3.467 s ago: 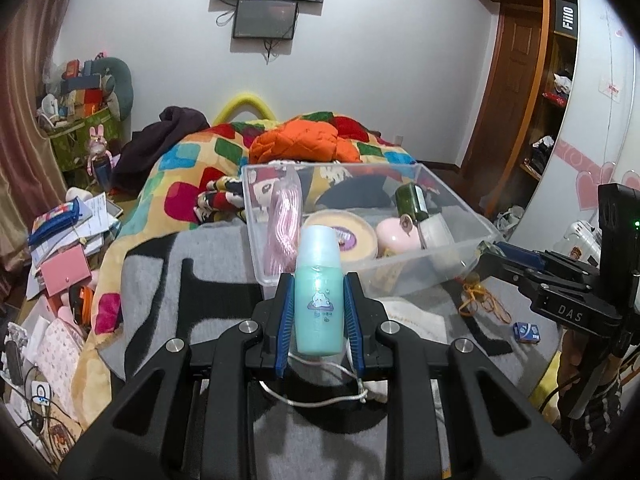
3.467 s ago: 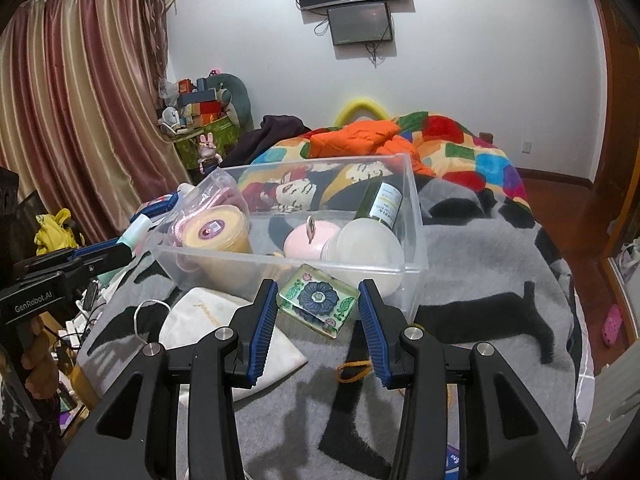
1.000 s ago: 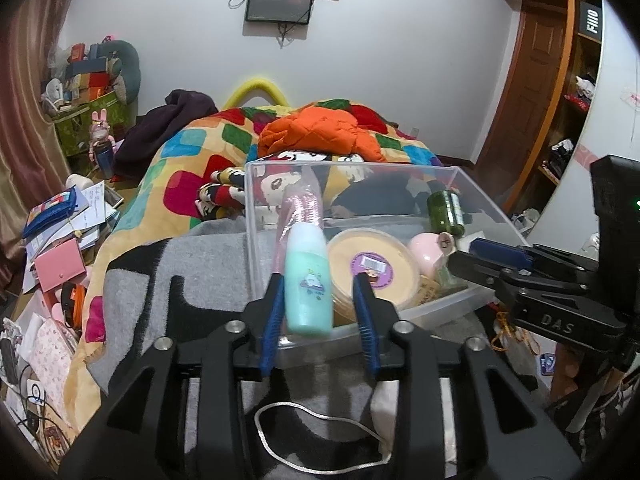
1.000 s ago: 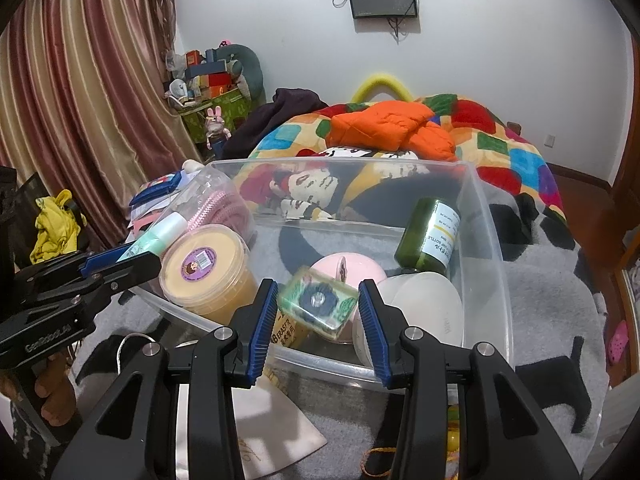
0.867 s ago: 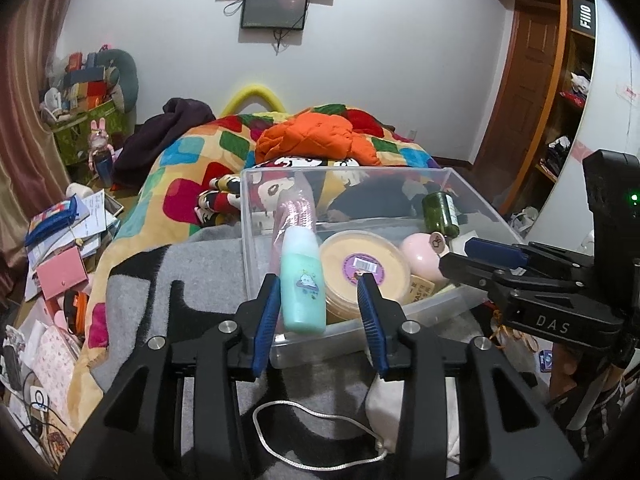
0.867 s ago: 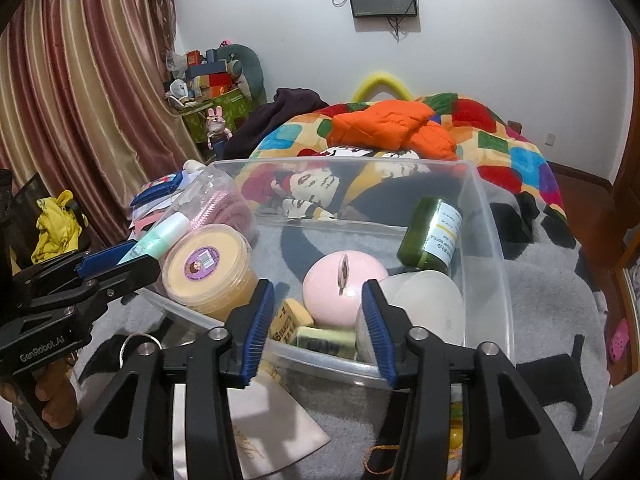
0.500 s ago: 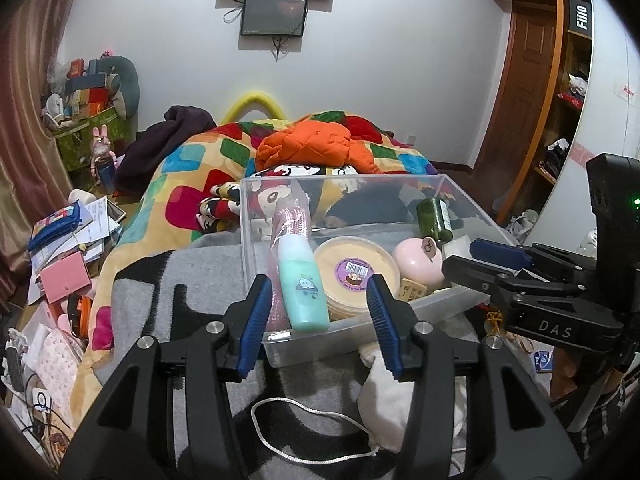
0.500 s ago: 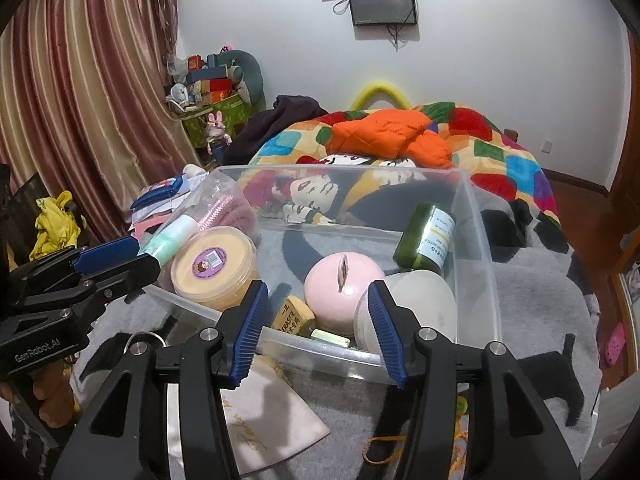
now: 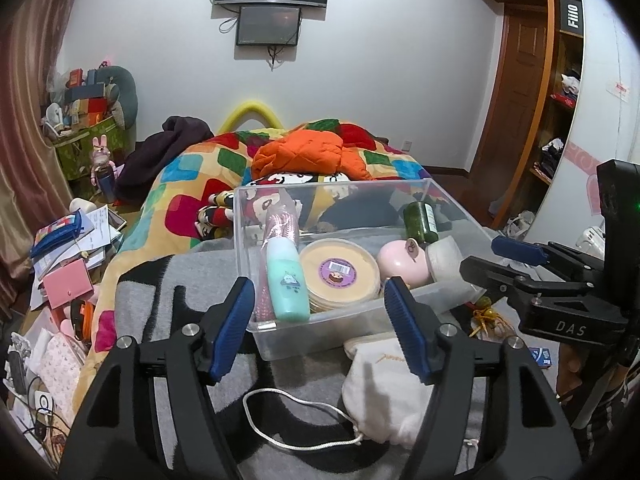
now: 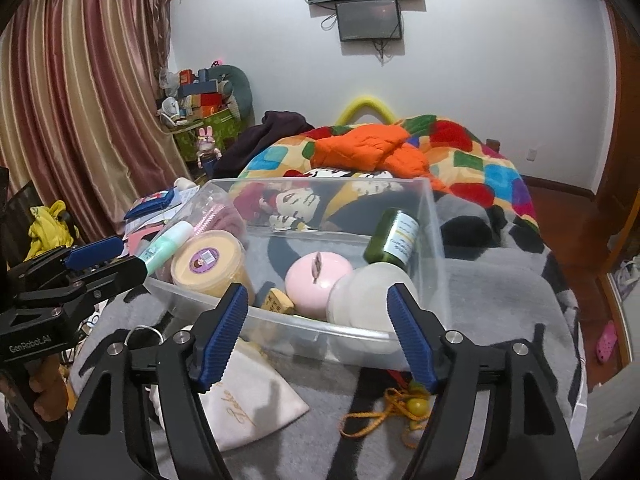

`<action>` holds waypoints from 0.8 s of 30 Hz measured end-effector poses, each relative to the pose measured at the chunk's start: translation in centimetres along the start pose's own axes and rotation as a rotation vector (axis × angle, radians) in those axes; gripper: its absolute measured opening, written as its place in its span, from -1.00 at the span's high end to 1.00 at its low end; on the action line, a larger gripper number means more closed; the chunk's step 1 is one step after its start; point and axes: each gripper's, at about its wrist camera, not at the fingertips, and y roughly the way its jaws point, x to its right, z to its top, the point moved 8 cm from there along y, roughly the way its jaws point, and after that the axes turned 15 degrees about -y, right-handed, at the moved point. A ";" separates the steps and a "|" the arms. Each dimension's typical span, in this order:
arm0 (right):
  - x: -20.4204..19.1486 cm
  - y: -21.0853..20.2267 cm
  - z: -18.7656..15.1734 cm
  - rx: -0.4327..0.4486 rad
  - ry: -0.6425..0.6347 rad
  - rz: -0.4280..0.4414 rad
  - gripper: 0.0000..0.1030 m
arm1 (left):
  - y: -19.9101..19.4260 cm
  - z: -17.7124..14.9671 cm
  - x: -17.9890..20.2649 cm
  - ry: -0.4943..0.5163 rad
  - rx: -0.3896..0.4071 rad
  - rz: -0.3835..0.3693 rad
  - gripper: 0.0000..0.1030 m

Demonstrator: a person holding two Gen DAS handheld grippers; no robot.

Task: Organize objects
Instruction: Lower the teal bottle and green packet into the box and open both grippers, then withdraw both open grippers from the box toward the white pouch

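With the mint-green plastic bottle (image 9: 289, 284) in the clear plastic bin (image 9: 448, 294), both grippers' jaws have just been opening, empty, leaving the white drawstring pouch (image 9: 384, 390) and orange cord (image 10: 384, 410) on the bed.

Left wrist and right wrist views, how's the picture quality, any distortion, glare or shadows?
Left wrist view: strong fisheye bend, the wardrobe curves, corners go black, the teal bottle in the clear bin is sharp. Right wrist view: same bend, the curtain bows; soft gripper shadows fall on the white pouch; no strong glare in either.
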 end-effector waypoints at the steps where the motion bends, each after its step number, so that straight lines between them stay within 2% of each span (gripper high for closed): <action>1: 0.1 -0.2 -0.1 0.001 0.002 -0.002 -0.35 | -0.1 -0.1 0.0 -0.001 -0.003 0.000 -0.33; 6: 0.9 -1.0 -0.7 0.004 0.011 -0.025 -0.46 | -0.3 -0.4 0.1 -0.014 -0.020 -0.010 -0.44; 10: 1.6 -1.3 -1.3 0.000 0.023 -0.039 -0.46 | -0.3 -1.0 0.3 -0.019 -0.041 -0.015 -0.53; 24: 3.0 -1.9 -4.2 -0.051 0.045 -0.083 -0.47 | -0.3 -3.7 1.6 0.029 -0.085 -0.009 -0.56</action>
